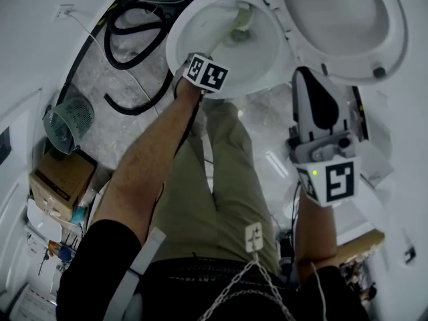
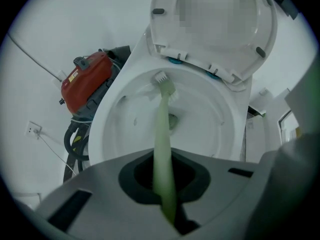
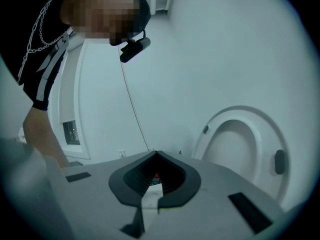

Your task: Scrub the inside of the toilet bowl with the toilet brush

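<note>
The white toilet bowl (image 1: 182,32) sits at the top of the head view with its seat and lid (image 1: 348,19) raised. My left gripper (image 1: 208,62) hangs over the bowl's near rim, shut on the pale green handle of the toilet brush (image 1: 239,22). In the left gripper view the brush (image 2: 163,114) runs from my left gripper (image 2: 164,159) down into the bowl (image 2: 220,119), and its white bristle head rests against the far inner wall. My right gripper (image 1: 309,79) is held up beside the raised seat (image 3: 250,149), its jaws together and holding nothing (image 3: 156,156).
A red canister (image 2: 87,81) with black hoses (image 1: 130,52) stands on the floor left of the bowl. A round mesh basket (image 1: 67,122) and a cardboard box (image 1: 60,179) sit along the left wall. My legs fill the space in front of the bowl.
</note>
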`<state>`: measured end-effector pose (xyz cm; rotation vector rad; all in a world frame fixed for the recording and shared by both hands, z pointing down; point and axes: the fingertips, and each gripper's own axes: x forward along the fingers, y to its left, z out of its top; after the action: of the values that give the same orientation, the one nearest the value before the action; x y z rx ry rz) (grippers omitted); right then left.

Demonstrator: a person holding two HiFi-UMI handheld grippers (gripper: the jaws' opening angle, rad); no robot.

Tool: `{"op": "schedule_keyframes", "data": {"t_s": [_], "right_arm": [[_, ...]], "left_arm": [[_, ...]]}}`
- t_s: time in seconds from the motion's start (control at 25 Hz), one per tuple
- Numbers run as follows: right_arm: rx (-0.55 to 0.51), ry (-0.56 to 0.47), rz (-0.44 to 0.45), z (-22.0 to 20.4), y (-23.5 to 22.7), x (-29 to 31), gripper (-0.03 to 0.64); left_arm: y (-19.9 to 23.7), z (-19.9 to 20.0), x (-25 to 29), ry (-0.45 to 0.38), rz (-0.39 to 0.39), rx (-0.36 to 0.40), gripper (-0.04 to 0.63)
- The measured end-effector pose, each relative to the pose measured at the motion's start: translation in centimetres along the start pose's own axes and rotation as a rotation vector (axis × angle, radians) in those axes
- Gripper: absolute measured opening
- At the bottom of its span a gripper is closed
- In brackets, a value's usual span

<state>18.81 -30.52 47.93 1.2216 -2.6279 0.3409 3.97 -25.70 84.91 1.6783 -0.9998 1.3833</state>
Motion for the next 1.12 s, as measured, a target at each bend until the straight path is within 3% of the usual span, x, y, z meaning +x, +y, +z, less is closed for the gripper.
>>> {"op": "schedule_keyframes", "data": {"t_s": [0.56,0.8,1.12], "right_arm": [[0.004,0.022,-0.039,-0.5,1.1,-1.3,0.003],[0.023,0.002,-0.045,0.1,2.3,-1.6,0.003],[0.059,-0.002,-0.072,0.6,4.0,-1.6,0.003]], "left_arm": [[-5.0,-2.2,0.2,0.045,-0.097,0.174,0.000],[-6.8,-4.0,-0.3,0.066,-0.119,0.283,0.000],[-7.7,-6.7,-1.0,0.101,-0.150,0.344,0.000]]}}
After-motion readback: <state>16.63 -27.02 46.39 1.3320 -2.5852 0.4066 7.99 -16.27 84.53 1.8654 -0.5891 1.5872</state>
